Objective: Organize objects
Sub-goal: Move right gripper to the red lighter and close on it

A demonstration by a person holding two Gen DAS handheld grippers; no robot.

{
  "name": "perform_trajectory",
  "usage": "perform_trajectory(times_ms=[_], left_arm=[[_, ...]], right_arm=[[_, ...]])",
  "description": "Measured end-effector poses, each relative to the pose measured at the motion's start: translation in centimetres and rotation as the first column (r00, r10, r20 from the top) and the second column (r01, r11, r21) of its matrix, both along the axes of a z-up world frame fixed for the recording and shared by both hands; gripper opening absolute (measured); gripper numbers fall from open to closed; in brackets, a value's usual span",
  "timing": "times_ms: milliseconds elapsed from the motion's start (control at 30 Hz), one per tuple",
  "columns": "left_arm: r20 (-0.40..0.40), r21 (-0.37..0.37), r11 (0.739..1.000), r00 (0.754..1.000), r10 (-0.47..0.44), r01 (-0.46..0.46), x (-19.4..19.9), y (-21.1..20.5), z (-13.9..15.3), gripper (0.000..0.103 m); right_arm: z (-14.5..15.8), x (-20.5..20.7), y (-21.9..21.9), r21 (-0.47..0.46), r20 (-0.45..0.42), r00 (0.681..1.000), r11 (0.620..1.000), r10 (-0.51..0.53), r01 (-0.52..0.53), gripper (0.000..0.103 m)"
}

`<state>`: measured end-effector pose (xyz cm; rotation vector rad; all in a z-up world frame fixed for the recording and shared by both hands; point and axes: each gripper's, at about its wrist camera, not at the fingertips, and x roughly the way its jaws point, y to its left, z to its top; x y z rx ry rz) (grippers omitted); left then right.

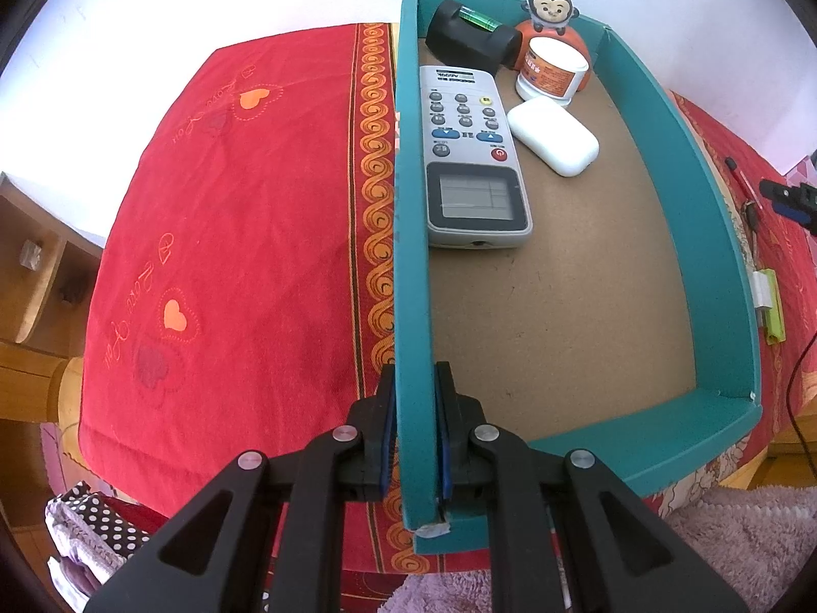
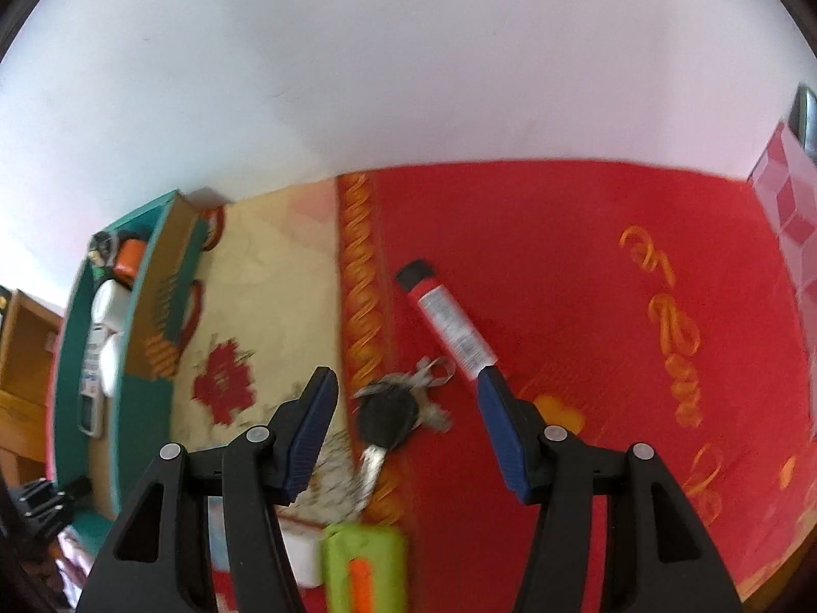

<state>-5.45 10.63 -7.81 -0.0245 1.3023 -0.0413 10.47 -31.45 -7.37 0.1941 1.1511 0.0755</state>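
A teal cardboard box (image 1: 679, 163) with a brown floor lies on a red tablecloth (image 1: 245, 214). In it are a grey remote (image 1: 472, 153), a white case (image 1: 554, 135), a white jar (image 1: 551, 71), a black charger (image 1: 472, 38) and an orange monkey figure (image 1: 551, 13). My left gripper (image 1: 414, 383) is shut on the box's left wall (image 1: 408, 276). In the right wrist view my right gripper (image 2: 406, 388) is open above a bunch of keys (image 2: 390, 416). A red and white tube (image 2: 449, 319) lies just beyond it. A green utility knife (image 2: 365, 562) lies close below.
The box also shows at the left of the right wrist view (image 2: 76, 357). A white wall stands behind the table. Wooden shelves (image 1: 35, 265) stand to the left. A pink fluffy cloth (image 1: 740, 536) lies at the near edge. A red pen (image 1: 740, 179) lies right of the box.
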Motion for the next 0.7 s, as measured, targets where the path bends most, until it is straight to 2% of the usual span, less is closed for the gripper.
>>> perform_trajectory(times_ms=[100, 267, 600, 700], left_arm=[[0.0, 0.0, 1.0, 1.0, 0.001, -0.001, 0.0, 0.0, 0.0, 0.01], [0.0, 0.001, 1.0, 1.0, 0.002, -0.002, 0.0, 0.0, 0.0, 0.01], [0.001, 0.003, 1.0, 1.0, 0.004, -0.004, 0.0, 0.0, 0.0, 0.01], [-0.002, 0.007, 1.0, 1.0, 0.001, -0.001, 0.0, -0.1, 0.0, 0.01]], right_arm=[[-0.3, 1.2, -0.3, -0.023, -0.004, 1.0, 0.999, 0.025, -0.025, 0.058], [-1.3, 2.6, 0.2, -0.069, -0.025, 0.996, 0.994, 0.081, -0.082, 0.042], [-2.8, 3.6, 0.9, -0.122, -0.058, 0.99, 0.984, 0.126, -0.132, 0.04], [-2.7, 3.6, 1.2, -0.146, -0.051, 0.989, 0.979, 0.138, -0.144, 0.036]])
